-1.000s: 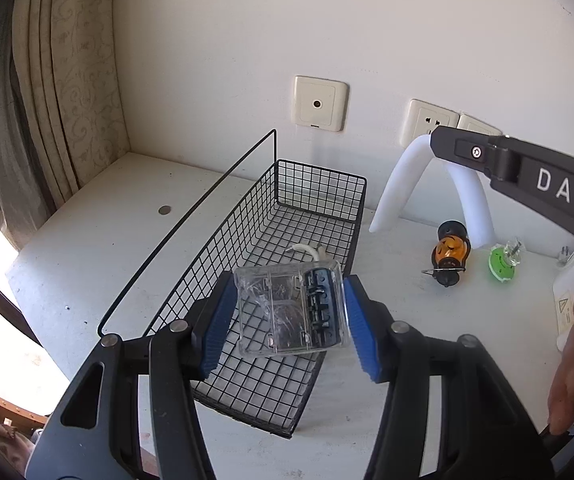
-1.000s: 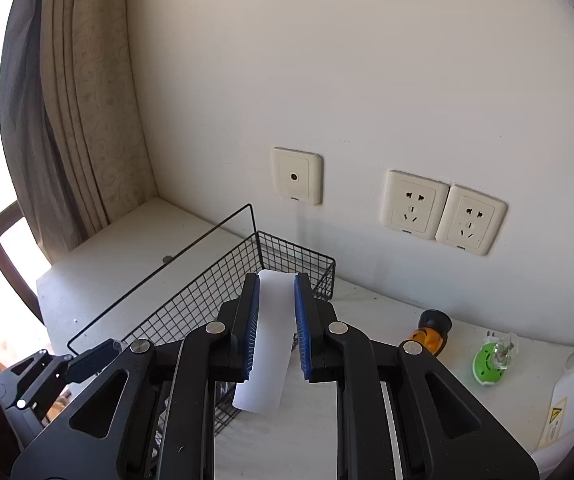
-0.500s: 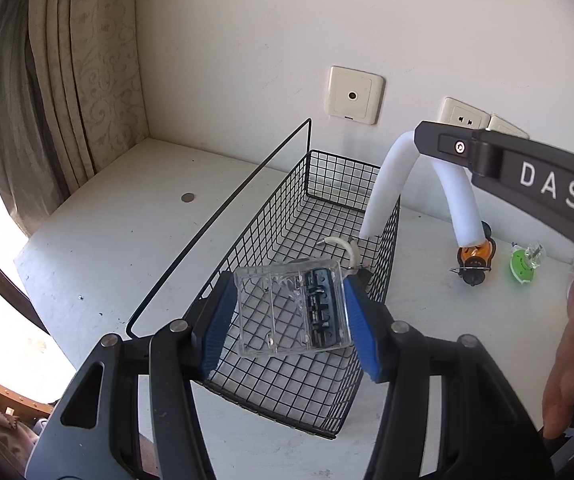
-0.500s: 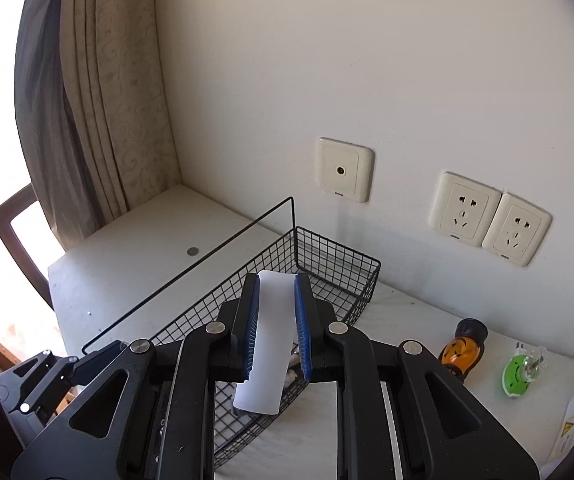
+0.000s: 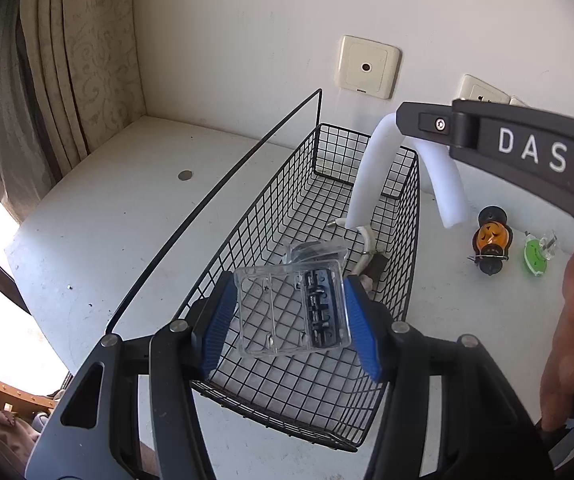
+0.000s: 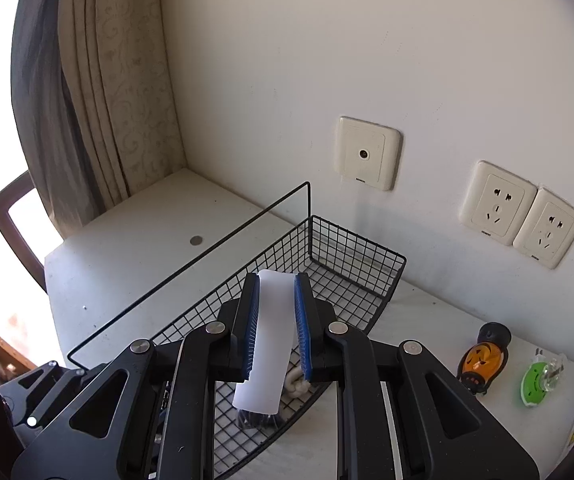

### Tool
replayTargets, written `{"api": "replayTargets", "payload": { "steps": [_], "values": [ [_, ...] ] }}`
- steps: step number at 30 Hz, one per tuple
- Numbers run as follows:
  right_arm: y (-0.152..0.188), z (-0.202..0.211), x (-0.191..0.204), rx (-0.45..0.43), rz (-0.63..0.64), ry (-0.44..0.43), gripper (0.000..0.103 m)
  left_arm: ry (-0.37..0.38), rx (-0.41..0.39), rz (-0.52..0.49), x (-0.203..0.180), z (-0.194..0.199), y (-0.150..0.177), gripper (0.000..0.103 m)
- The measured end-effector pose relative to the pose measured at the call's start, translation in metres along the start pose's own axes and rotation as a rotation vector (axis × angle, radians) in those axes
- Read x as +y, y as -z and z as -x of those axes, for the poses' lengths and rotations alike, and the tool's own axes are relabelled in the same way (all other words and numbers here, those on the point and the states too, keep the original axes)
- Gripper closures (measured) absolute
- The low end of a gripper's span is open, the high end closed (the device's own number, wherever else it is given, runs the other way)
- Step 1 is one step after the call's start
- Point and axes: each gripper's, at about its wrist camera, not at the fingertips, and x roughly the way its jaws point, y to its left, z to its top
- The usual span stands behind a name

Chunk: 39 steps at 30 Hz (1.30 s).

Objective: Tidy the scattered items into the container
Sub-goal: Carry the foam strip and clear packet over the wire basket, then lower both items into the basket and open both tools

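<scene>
Both claws loaded, carry-to-drop step.

Left claw (image 5: 293,314): pinching a clear plastic case (image 5: 291,312) by its two side edges, blue pads on each. Case hangs above the near half of the wire basket (image 5: 415,216), tilted, flat face toward the camera; dark insert sits along its right side. Its longer side looks to run roughly away from the claw toward the basket's far end, though it is close to square.

Right claw (image 6: 275,322): pressed together on a white foam tube (image 6: 273,328). From the left wrist view the tube is bent into an arch: one leg drops inside the basket's far end, the other hangs outside over the counter (image 5: 127,200) on the right. Long axis at the grip runs along the fingers.

Already in the basket: a white cord and some small bits, hard to make out.

Still on the counter, right of the basket near the wall: orange pumpkin toy (image 5: 491,242), green piece (image 5: 535,258).

Next, I'd say: lower the case a bit, spread the left claw, let it drop flat on the mesh. The tube needs shifting left so both legs clear the rim before release; otherwise it likely springs out or straddles the wire.
</scene>
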Motion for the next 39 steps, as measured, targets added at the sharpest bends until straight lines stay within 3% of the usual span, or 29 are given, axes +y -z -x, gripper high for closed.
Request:
{"api": "replayTargets", "payload": {
  "steps": [30,39],
  "values": [
    [0.020,-0.067,-0.022,0.123,-0.052,-0.002,0.087,-0.010,0.100,0.006,-0.001,-0.054,-0.004,0.051],
    [0.026,-0.078,-0.029,0.177,-0.095,0.010,0.077,-0.032,0.120,0.006,-0.003,-0.058,-0.003,0.051]
  ]
}}
